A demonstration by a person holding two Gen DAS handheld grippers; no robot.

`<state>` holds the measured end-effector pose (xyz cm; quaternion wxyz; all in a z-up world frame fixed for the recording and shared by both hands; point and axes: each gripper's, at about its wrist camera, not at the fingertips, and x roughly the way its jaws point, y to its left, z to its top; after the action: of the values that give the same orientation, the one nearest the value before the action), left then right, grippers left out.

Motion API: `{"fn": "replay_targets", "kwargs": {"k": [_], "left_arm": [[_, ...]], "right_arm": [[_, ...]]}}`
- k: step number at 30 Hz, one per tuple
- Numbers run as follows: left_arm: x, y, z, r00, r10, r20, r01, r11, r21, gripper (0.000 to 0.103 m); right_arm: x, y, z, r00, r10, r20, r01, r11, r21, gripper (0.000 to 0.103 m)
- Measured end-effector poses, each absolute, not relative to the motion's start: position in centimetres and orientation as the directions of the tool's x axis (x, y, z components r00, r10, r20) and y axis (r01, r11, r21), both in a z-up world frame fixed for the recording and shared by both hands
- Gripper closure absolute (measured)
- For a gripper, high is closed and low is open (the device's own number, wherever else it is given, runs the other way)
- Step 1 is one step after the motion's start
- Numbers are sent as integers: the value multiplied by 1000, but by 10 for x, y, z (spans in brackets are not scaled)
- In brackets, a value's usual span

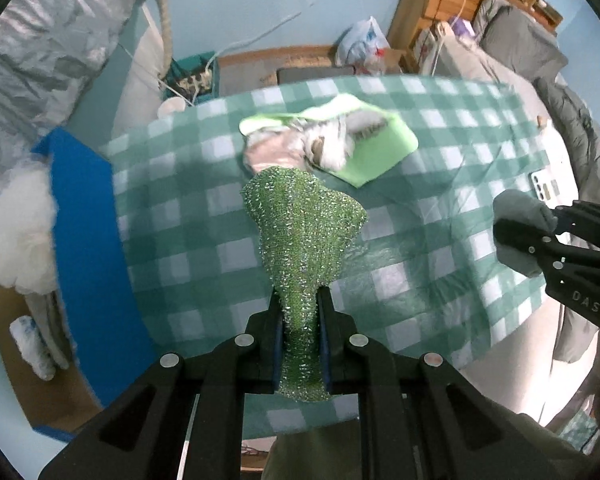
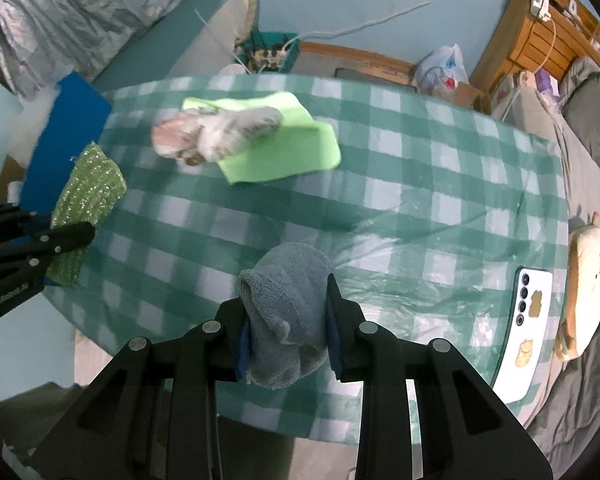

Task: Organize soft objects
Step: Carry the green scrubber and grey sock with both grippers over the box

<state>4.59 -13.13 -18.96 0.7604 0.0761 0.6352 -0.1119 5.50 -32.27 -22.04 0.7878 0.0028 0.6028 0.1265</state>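
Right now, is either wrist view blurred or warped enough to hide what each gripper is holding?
Left wrist view: table edge smeared and bowed, green sparkly cloth in the left gripper sharp. Right wrist view: far pile soft, grey towel in the right gripper clear.

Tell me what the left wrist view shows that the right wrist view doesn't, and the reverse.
Only the left wrist view shows the white fluffy stuffing beyond the blue box, and the left gripper clamping the green sparkly cloth head-on. Only the right wrist view shows the plush toy beside the white phone, and the right gripper clamping the grey towel head-on. Both show the checkered tablecloth, the light green cloth with the pale bundle on it, and the phone.
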Motion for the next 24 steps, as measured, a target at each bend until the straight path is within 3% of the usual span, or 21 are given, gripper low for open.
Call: {"fn": "replay_targets", "kwargs": {"k": [24], "left_arm": [[16,-54,-131,276,-45,-960,160,987,-1,89]], "right_arm": [[51,-245,-144,320,272,-907,-312,935,171,75]]}}
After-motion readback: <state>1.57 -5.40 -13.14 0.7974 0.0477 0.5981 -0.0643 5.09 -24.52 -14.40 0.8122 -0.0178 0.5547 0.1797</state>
